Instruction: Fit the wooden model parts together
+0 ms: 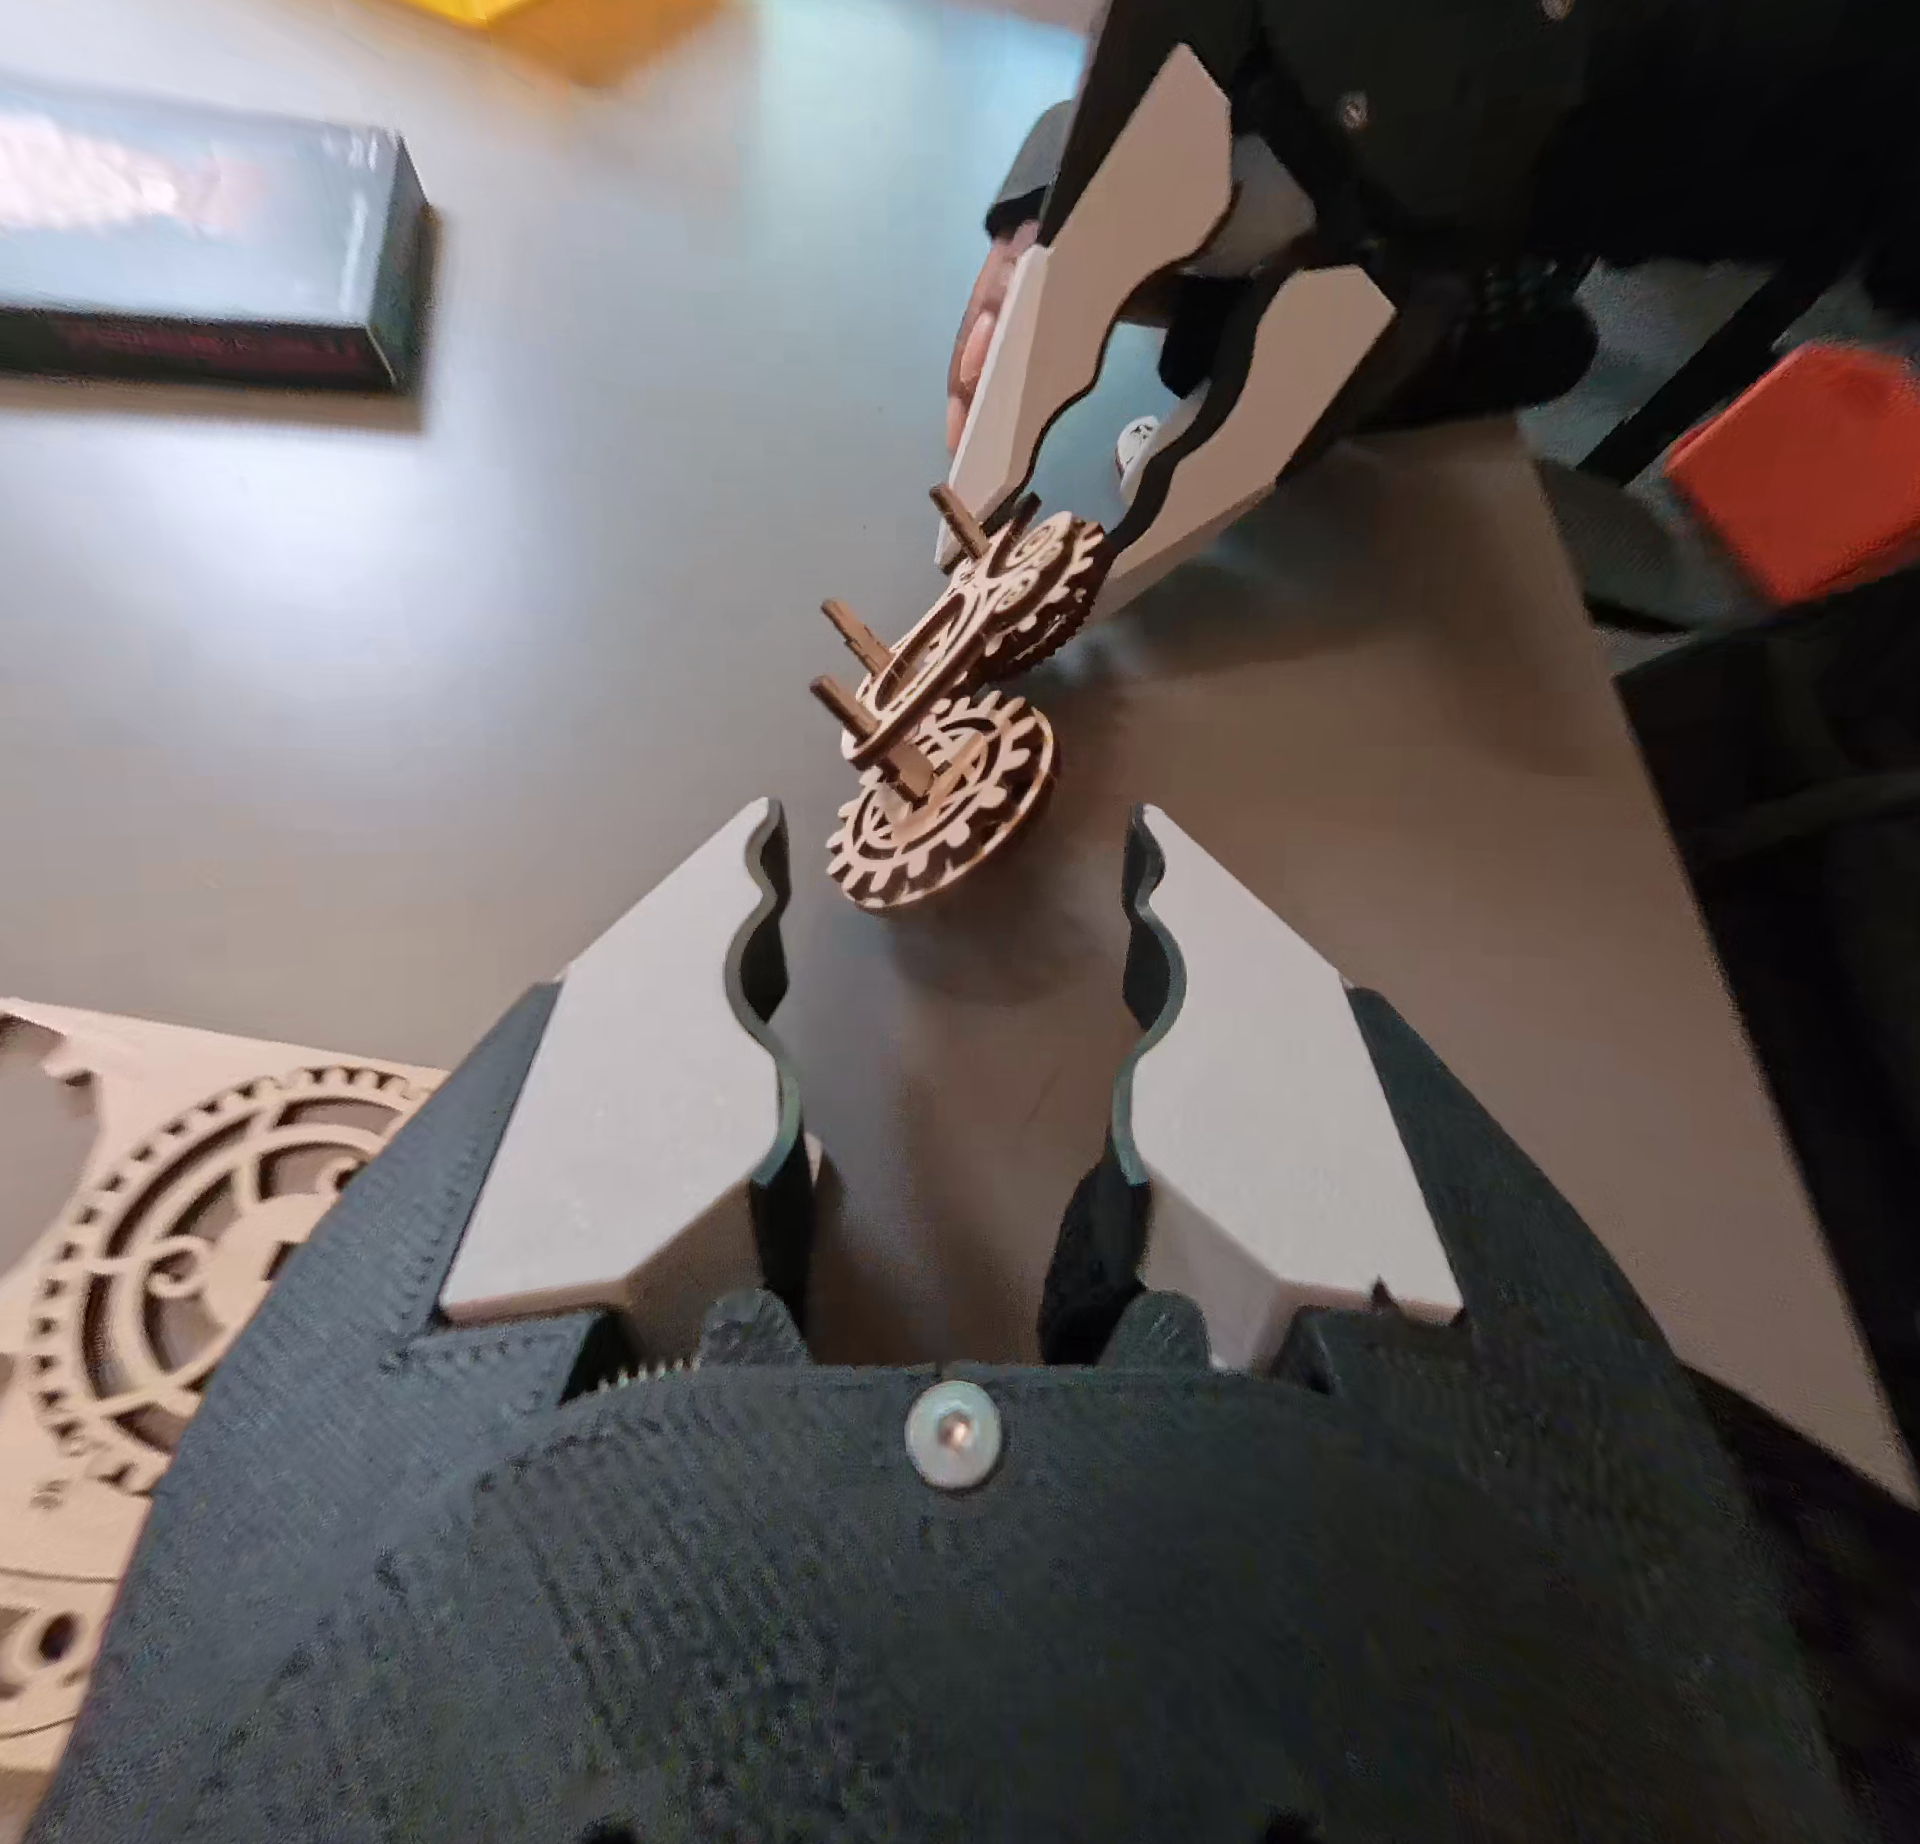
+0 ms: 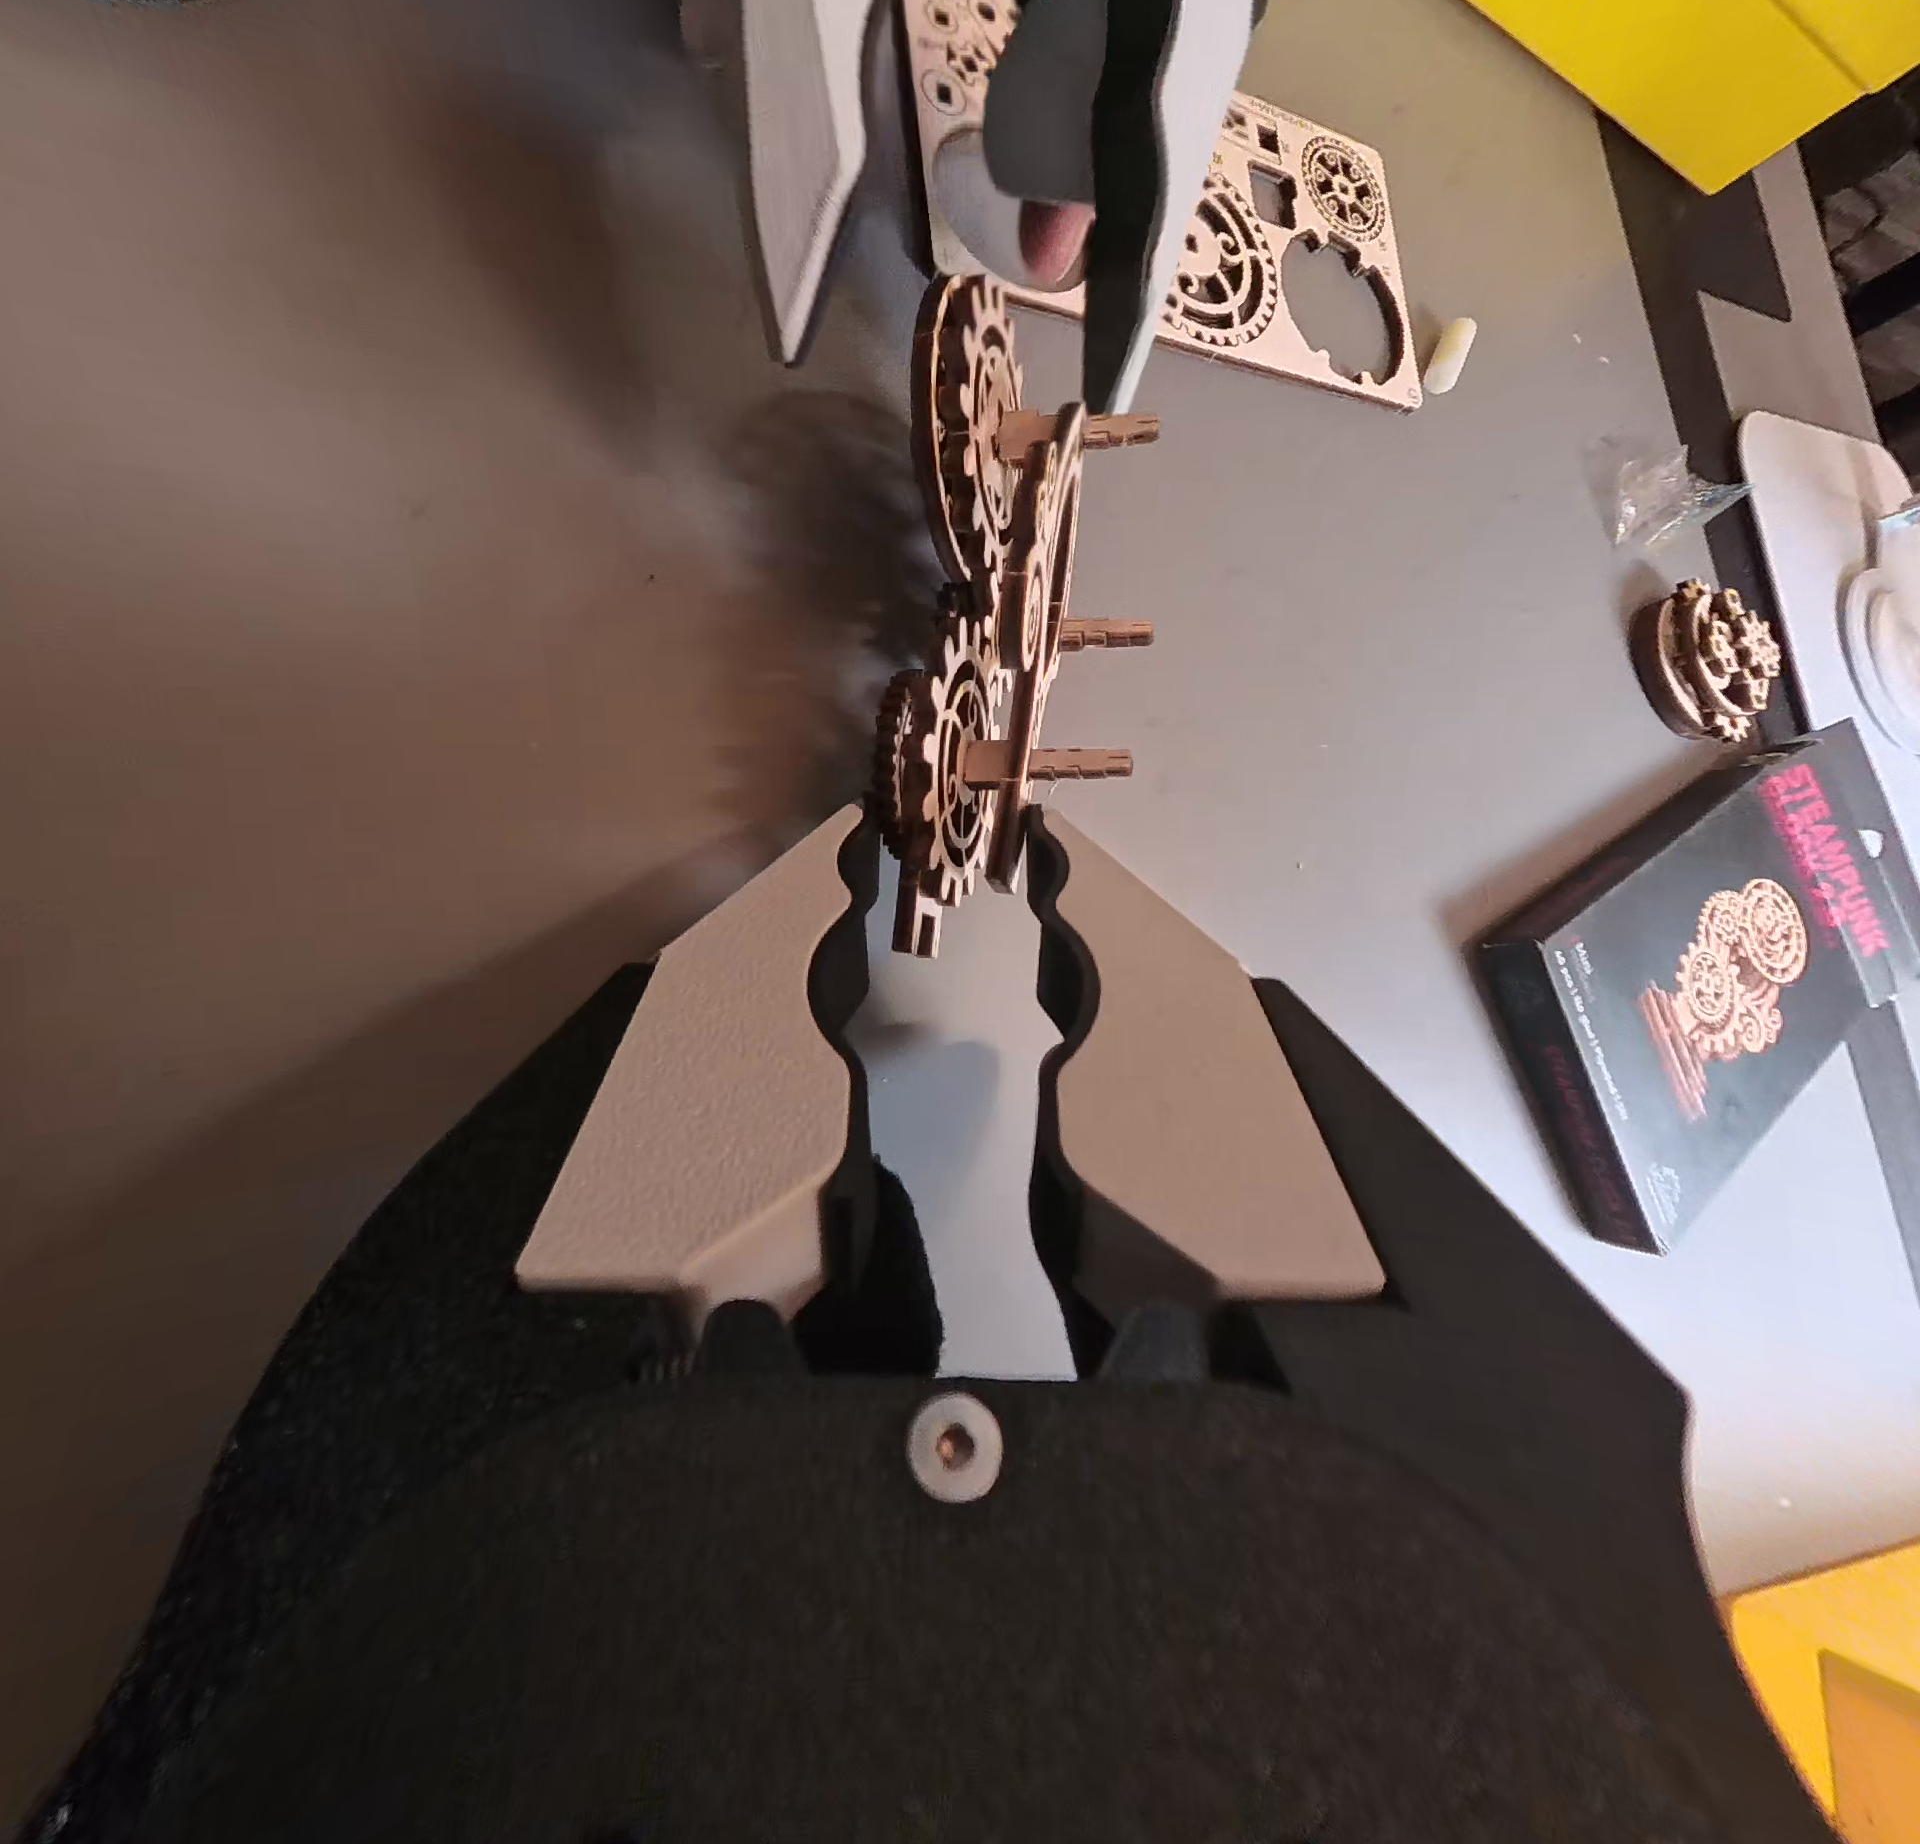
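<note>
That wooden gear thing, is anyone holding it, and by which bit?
Yes. The right hand-held gripper pinches the wooden gear assembly by its end gear and plate edge. The left hand-held gripper is open, holding nothing.

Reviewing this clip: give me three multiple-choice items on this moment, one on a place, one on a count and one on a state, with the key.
1. Where is the gear assembly?
A. Inside the yellow box
B. Flat on the punched wooden sheet
C. Between the right gripper's fingertips

2. How many pegs stick out of the assembly's plate on one side?
A. One
B. Three
C. Five

3. What state is the left gripper in?
A. Open, nothing between its fingers
B. Shut on the assembly
C. Shut on the black box

Key:
1 C: the right wrist view shows both fingertips pinching the assembly's near end.
2 B: three pegs stand in a row along the plate.
3 A: the left wrist view shows a wide gap between its fingers, with the assembly beyond their tips.
</note>
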